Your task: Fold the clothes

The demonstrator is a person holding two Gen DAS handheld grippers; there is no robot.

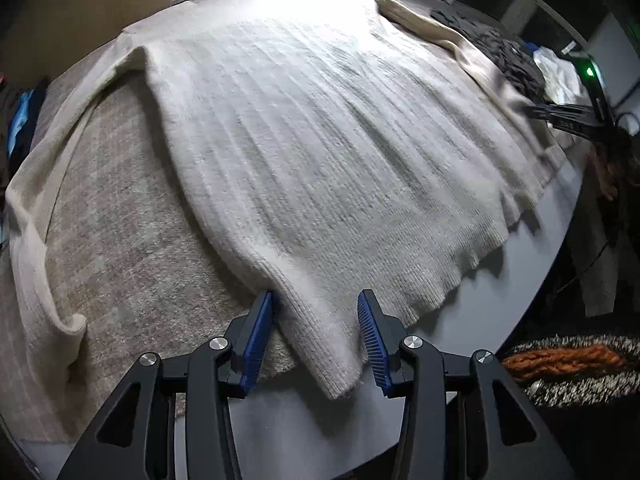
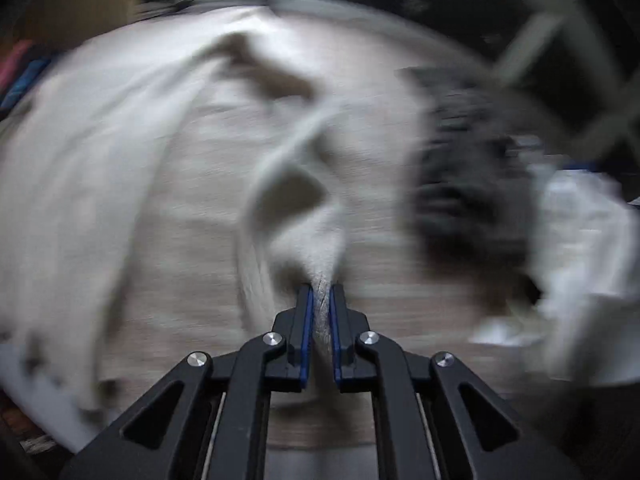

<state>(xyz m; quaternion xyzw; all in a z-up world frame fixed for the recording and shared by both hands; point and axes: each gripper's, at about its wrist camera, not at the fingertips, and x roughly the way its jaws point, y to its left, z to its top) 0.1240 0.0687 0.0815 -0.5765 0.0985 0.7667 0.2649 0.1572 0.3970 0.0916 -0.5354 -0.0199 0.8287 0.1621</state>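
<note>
A cream ribbed sweater (image 1: 312, 128) lies spread flat on a beige mat (image 1: 120, 264) on the table. Its left sleeve (image 1: 36, 208) trails down the left side. My left gripper (image 1: 316, 300) is open, its blue pads either side of the sweater's near hem corner (image 1: 324, 344). In the blurred right wrist view my right gripper (image 2: 320, 292) is shut on the sweater's right sleeve (image 2: 320, 216), which rises in a loop from the jaws. The right gripper also shows far right in the left wrist view (image 1: 568, 116).
A dark grey garment (image 1: 504, 52) (image 2: 472, 184) and a white garment (image 1: 556, 72) (image 2: 584, 248) lie at the back right. The grey table edge (image 1: 540, 232) runs along the right. A shaggy orange and black rug (image 1: 572, 364) lies on the floor below.
</note>
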